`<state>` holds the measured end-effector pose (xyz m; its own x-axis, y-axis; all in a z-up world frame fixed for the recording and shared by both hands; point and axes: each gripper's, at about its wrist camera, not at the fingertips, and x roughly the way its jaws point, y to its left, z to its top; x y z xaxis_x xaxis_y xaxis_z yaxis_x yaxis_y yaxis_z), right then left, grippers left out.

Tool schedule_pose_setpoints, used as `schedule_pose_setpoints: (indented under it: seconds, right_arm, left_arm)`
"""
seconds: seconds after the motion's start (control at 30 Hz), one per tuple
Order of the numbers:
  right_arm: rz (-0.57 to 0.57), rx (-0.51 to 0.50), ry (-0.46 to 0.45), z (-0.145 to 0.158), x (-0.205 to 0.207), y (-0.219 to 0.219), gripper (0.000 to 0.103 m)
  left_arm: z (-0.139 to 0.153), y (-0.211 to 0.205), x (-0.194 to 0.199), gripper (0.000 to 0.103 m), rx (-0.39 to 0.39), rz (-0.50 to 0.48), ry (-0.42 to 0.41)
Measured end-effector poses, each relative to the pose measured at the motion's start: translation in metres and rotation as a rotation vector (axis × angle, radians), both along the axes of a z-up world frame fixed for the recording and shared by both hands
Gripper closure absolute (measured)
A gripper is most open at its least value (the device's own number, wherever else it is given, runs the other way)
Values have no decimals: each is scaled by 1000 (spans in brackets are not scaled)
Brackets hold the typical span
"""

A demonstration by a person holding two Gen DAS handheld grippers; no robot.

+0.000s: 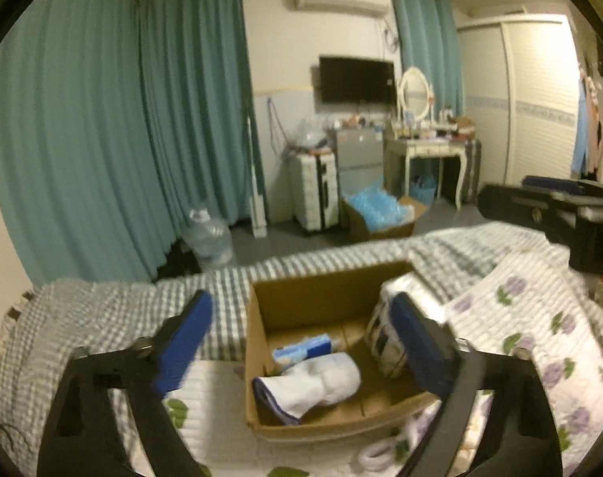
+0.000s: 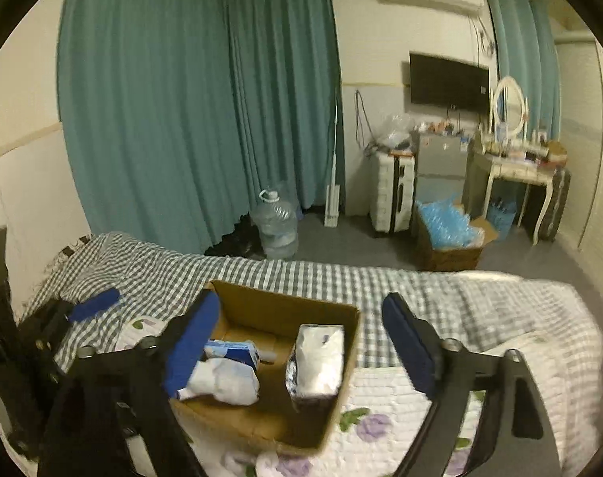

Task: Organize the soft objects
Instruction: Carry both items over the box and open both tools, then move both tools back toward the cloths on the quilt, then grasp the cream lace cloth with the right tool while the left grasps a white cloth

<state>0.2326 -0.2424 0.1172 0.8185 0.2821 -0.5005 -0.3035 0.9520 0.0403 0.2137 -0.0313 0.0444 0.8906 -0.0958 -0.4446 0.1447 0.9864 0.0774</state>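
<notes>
Blue pads of my left gripper [image 1: 301, 342] and right gripper [image 2: 301, 342] stood wide apart with nothing between them. Below them the box [image 2: 285, 306] sat on the quilt [image 1: 539, 318], holding a white cloth [image 1: 321, 381], a blue pack [image 2: 237, 349] and a tissue pack [image 2: 319, 357] standing on end. To finish cleanly, I judged I should back both grippers off without nudging the box. Beyond hung teal curtains [image 1: 122, 119].

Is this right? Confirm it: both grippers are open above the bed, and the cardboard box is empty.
Not empty. The cardboard box holds a white cloth, a blue-and-white pack and a wrapped tissue pack, as the right wrist view shows. The rest stands.
</notes>
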Motion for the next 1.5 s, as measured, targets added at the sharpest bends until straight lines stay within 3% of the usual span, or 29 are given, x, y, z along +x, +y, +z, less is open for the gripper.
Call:
schedule_pose_setpoints:
  seconds: [0.17, 0.3, 0.53, 0.7, 0.8, 1.23, 1.3, 1.5]
  right_arm:
    - [-29, -46, -76, 43, -55, -11, 4]
    - [-35, -48, -104, 69, -96, -21, 2]
    - [-6, -40, -114, 76, -154, -23, 2]
    - [-2, -104, -59, 35, -172, -14, 2]
    - [2, -146, 13, -5, -166, -9, 2]
    - [-27, -128, 275, -159, -101, -16, 2]
    - [-30, -154, 330, -183, -95, -14, 6]
    - [-21, -191, 464, -230, -77, -11, 39]
  left_arm:
    - [42, 12, -44, 6, -10, 2, -96]
    - [65, 19, -78, 6, -13, 15, -144]
    - [69, 23, -129, 6, -25, 17, -190]
    - [44, 22, -142, 6, -35, 28, -160]
    - [19, 24, -138, 6, -59, 27, -113]
    - [-119, 20, -81, 6, -115, 73, 211]
    - [-138, 19, -79, 6, -116, 73, 257]
    - [-170, 6, -71, 7, -106, 63, 359]
